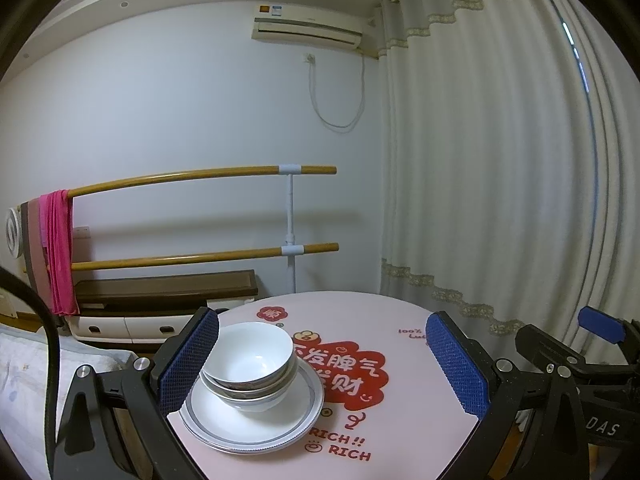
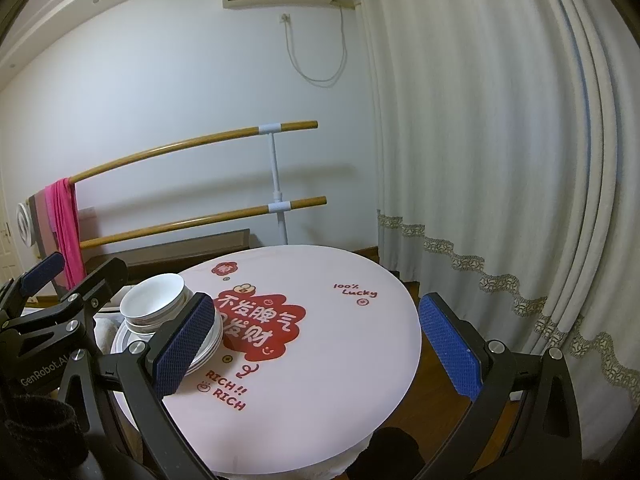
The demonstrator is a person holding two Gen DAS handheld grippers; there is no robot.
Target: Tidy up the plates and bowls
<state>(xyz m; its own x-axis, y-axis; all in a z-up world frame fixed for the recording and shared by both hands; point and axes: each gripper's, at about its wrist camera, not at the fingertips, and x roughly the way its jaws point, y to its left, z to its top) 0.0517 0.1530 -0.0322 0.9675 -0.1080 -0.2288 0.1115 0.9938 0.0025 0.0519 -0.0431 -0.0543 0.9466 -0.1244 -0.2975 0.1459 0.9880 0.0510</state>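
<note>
A stack of nested white bowls (image 1: 250,360) sits on stacked white plates with grey rims (image 1: 256,424), at the left side of a round table with a pink printed cover (image 1: 400,408). My left gripper (image 1: 322,322) is open above the table's near edge. Its left pad (image 1: 188,364) is just beside the bowls, apart from them. In the right wrist view the bowls (image 2: 154,300) and plates (image 2: 218,334) lie left of my open right gripper (image 2: 317,302), whose left pad (image 2: 186,344) hides part of the plates. Nothing is between either gripper's fingers.
A wooden double barre (image 1: 200,176) with a pink cloth (image 1: 60,252) stands at the back wall above a dark low bench (image 1: 168,288). White curtains (image 2: 500,160) hang right of the table (image 2: 320,400). Bedding (image 1: 24,368) lies at the left. Wooden floor (image 2: 424,380) shows past the table's right edge.
</note>
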